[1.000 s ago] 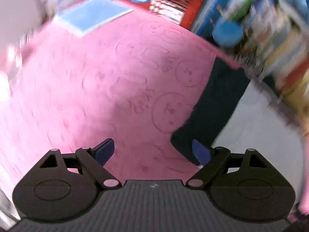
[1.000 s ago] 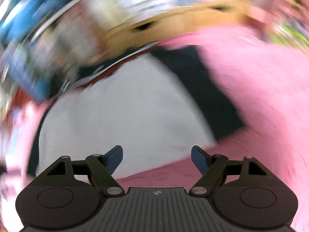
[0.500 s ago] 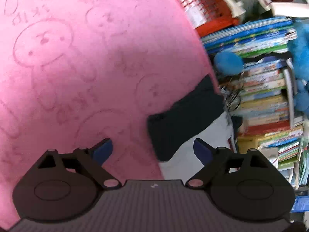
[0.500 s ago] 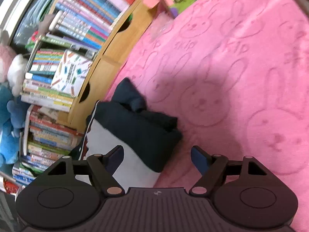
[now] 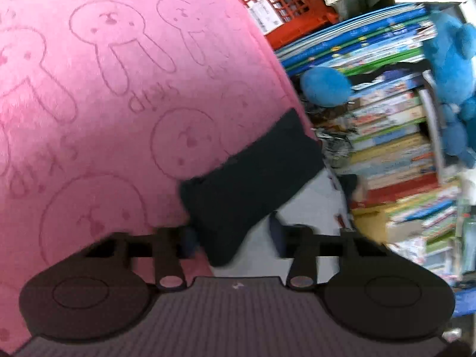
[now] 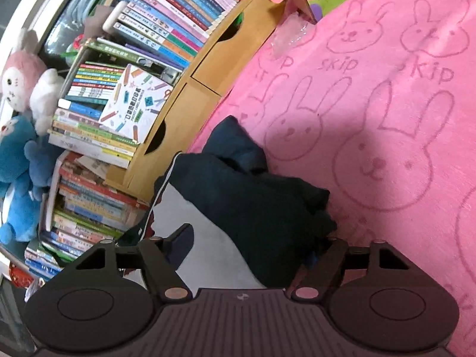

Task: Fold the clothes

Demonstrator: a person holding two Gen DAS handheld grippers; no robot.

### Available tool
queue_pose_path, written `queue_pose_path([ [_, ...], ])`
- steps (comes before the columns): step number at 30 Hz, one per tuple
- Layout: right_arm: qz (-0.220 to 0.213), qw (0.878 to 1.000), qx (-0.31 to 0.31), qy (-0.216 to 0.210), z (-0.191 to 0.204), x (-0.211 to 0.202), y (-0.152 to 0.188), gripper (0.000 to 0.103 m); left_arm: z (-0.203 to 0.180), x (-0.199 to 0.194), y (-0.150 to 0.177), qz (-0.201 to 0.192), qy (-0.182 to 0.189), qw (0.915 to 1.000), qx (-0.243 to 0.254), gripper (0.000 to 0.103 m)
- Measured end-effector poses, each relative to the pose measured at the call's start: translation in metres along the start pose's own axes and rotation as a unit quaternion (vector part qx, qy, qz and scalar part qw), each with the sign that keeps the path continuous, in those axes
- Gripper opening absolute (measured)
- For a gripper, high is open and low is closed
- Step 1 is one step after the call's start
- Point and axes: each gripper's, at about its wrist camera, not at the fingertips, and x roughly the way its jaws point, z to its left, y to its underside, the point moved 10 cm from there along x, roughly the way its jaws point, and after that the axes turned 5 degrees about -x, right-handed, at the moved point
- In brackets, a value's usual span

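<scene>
Soft white top with dark sleeves (image 6: pixel 208 238), spread at the edge of a pink blanket (image 6: pixel 386 104) just beside stacked books (image 6: pixel 166 15).

Looks light, limp and not fragile, likely to sag and slide out of shape unless lifted from two points at once; best taken at a sleeve cuff or a hem corner. Left gripper (image 5: pixel 232 235): blurred, closed down on the dark sleeve (image 5: pixel 250 184) at its cuff. Right gripper (image 6: pixel 250 250): jaws closing, about half open, with bunched sleeve and white body between them, not yet pinched. Reads "skip" beside the blanket's rabbit outlines; book spines and the red crate's label too small or blurred to read.
</scene>
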Motion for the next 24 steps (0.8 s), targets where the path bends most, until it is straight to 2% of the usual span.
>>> queue_pose_path([
  [2, 0.011, 1.000, 0.006, 0.025, -0.004, 0.006, -0.002, 0.020, -0.006, 0.001, -0.002, -0.003, -0.003, 1.0000, 0.002, 0.003],
  [3, 0.017, 0.999, 0.005, 0.032, -0.003, 0.008, -0.004, 0.015, -0.010, 0.002, -0.002, -0.004, -0.004, 1.0000, 0.004, 0.003],
  [5, 0.024, 0.999, -0.028, 0.028, 0.017, 0.007, -0.017, 0.010, -0.035, -0.004, -0.006, -0.008, -0.002, 0.9989, 0.046, 0.002],
  [6, 0.027, 0.998, -0.047, 0.025, 0.028, 0.007, -0.023, 0.009, -0.053, -0.011, -0.011, -0.015, 0.015, 0.9978, 0.063, 0.002],
  [8, 0.016, 0.995, -0.095, -0.008, 0.070, -0.006, -0.046, 0.008, -0.102, -0.033, -0.025, -0.039, 0.056, 0.9917, 0.109, 0.002],
  [10, -0.019, 0.987, -0.151, -0.050, 0.119, -0.038, -0.069, 0.008, -0.151, -0.072, -0.034, -0.075, 0.101, 0.9772, 0.171, 0.002],
  [12, -0.058, 0.975, -0.199, -0.080, 0.150, -0.080, -0.078, 0.008, -0.180, -0.116, -0.032, -0.104, 0.132, 0.9571, 0.236, 0.001],
  [13, -0.074, 0.970, -0.215, -0.089, 0.156, -0.104, -0.078, 0.008, -0.186, -0.138, -0.026, -0.114, 0.142, 0.9461, 0.268, 0.002],
  [15, -0.072, 0.972, -0.210, -0.081, 0.133, -0.136, -0.060, 0.007, -0.171, -0.166, -0.013, -0.120, 0.134, 0.9355, 0.304, 0.002],
  [16, -0.067, 0.973, -0.206, -0.075, 0.118, -0.150, -0.051, 0.007, -0.151, -0.171, -0.006, -0.113, 0.115, 0.9352, 0.315, 0.002],
  [17, -0.058, 0.977, -0.199, -0.057, 0.098, -0.158, -0.038, 0.007, -0.127, -0.171, 0.000, -0.101, 0.089, 0.9387, 0.317, 0.002],
  [19, -0.015, 0.987, -0.162, 0.004, 0.034, -0.160, -0.001, 0.007, -0.062, -0.154, 0.011, -0.057, 0.012, 0.9533, 0.296, 0.002],
  [21, 0.021, 0.992, -0.117, 0.047, -0.014, -0.158, 0.027, 0.007, 0.003, -0.130, 0.023, -0.001, -0.068, 0.9625, 0.263, 0.003],
  [22, 0.030, 0.992, -0.111, 0.058, -0.026, -0.158, 0.037, 0.007, 0.034, -0.119, 0.029, 0.028, -0.108, 0.9632, 0.245, 0.003],
  [24, 0.049, 0.991, -0.098, 0.079, -0.051, -0.159, 0.057, 0.007, 0.063, -0.113, 0.033, 0.049, -0.150, 0.9603, 0.230, 0.007],
])
